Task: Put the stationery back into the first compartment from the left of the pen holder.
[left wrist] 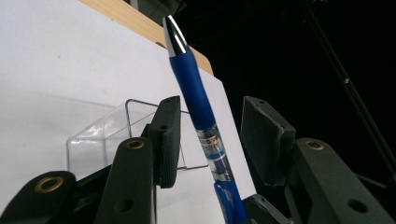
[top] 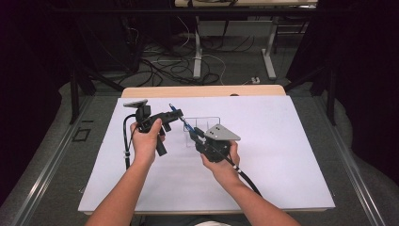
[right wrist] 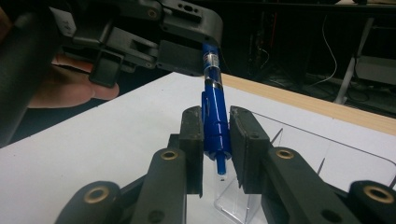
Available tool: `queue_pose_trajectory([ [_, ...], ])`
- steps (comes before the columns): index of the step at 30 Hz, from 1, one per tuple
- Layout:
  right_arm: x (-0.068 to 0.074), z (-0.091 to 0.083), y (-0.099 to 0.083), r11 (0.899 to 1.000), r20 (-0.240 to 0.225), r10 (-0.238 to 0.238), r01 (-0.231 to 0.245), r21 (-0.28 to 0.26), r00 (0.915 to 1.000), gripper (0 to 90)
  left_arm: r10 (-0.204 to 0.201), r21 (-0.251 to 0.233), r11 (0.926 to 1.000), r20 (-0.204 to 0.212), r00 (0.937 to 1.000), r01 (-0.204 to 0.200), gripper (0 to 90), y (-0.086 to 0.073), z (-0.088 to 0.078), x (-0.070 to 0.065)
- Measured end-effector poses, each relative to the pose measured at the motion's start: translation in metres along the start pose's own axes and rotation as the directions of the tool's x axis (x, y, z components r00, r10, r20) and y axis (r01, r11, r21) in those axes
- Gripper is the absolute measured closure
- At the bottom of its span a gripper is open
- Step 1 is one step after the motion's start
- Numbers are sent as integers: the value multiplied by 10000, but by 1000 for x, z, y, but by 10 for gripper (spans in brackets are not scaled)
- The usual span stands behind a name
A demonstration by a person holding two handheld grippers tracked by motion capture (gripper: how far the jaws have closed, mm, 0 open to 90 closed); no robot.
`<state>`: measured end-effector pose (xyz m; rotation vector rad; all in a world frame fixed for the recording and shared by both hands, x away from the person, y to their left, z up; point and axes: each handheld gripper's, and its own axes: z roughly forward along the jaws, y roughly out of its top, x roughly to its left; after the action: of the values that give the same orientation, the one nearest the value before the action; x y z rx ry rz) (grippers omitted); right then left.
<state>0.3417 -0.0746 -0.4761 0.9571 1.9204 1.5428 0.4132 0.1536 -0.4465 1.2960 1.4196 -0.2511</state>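
Observation:
A blue pen (top: 181, 120) with a silver tip hangs in the air between my two grippers, above the white sheet (top: 263, 155). My right gripper (right wrist: 216, 114) is shut on the pen (right wrist: 215, 128) near its clip end. In the left gripper view the pen's (left wrist: 192, 86) grip section stands between the spread jaws of my left gripper (left wrist: 211, 103), close to one pad (left wrist: 168, 135). In the high view the left gripper (top: 175, 116) meets the right gripper (top: 195, 133) over a clear plastic holder (top: 210, 121), which stands on the sheet.
The white sheet covers most of the table, with a wooden strip (top: 202, 91) showing at the far edge. Beyond it are table legs (top: 197, 56) and cables (top: 160, 63) on the floor. The person's hands and forearms come in from the near edge.

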Motion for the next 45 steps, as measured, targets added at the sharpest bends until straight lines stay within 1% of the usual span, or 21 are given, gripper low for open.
queue_pose_trajectory([
  [5,1,-2,1,10000,-33,40,-40,-22,10000,759,-229,111,9997,-92,9997,230,635,1,5,1],
  [6,2,-2,1,10000,-88,-24,24,-54,10000,759,-334,175,9993,22,9994,333,647,2,5,2],
  [8,2,-3,1,10000,-100,-62,61,-56,9999,759,-406,-67,9992,-21,9992,406,683,1,8,1],
  [11,3,-3,0,10000,-68,-65,65,-13,10000,759,-704,18,9975,140,9974,704,738,2,7,2],
  [13,3,-2,0,10000,-106,-28,27,-25,9999,759,-902,39,9959,205,9957,902,750,3,6,3],
  [14,3,-2,-1,10000,-131,-64,64,0,9999,759,-957,237,9952,208,9952,952,754,4,5,3],
  [18,4,0,-2,9999,-87,-50,50,95,10000,759,-1332,144,9910,204,9909,1329,768,4,6,4],
  [19,4,0,-3,10000,-89,-33,33,46,10000,759,-1403,317,9897,262,9898,1394,773,4,5,5],
  [22,3,1,-3,10000,-114,-48,49,33,9999,759,-1549,174,9879,349,9873,1544,785,4,7,5],
  [23,2,1,-3,10000,-107,-27,28,41,9999,759,-1733,257,9847,466,9838,1722,788,5,7,5],
  [28,1,0,-2,9999,-67,-19,20,135,10000,756,-1794,298,9836,518,9824,1780,794,7,9,2],
  [30,-1,-1,-1,10000,-93,37,-37,38,9999,753,-1663,322,9858,600,9843,1646,794,9,10,-1],
  [31,-2,-2,0,9999,-109,37,-36,106,9999,746,-1596,137,9872,501,9859,1591,794,9,11,-3],
  [35,-9,-4,3,10000,-96,39,-38,85,9999,616,-1248,-424,9911,390,9914,1264,795,14,10,-10],
  [36,-10,-4,4,9998,-49,106,-105,154,9999,582,-1032,-411,9937,353,9940,1046,794,15,8,-11],
  [37,-13,-4,5,9997,-68,103,-102,200,9999,561,-1032,-411,9937,353,9940,1046,795,15,8,-11],
  [38,-15,-5,6,9996,-5,99,-99,249,10000,540,-648,-781,9948,22,9979,647,794,17,6,-14],
  [40,-19,-8,7,9993,81,-113,110,344,9999,494,-486,-990,9939,-72,9988,476,794,18,6,-14],
  [41,-22,-9,8,9992,120,-182,178,347,9998,477,-163,-1301,9914,-152,9998,142,794,19,6,-15],
  [43,-28,-12,7,9990,136,-236,231,389,9996,412,128,-1334,9909,-274,9995,-163,794,18,7,-15],
  [45,-34,-14,7,9989,116,-225,220,417,9997,391,594,-1489,9865,-600,9964,-677,794,17,7,-16],
])
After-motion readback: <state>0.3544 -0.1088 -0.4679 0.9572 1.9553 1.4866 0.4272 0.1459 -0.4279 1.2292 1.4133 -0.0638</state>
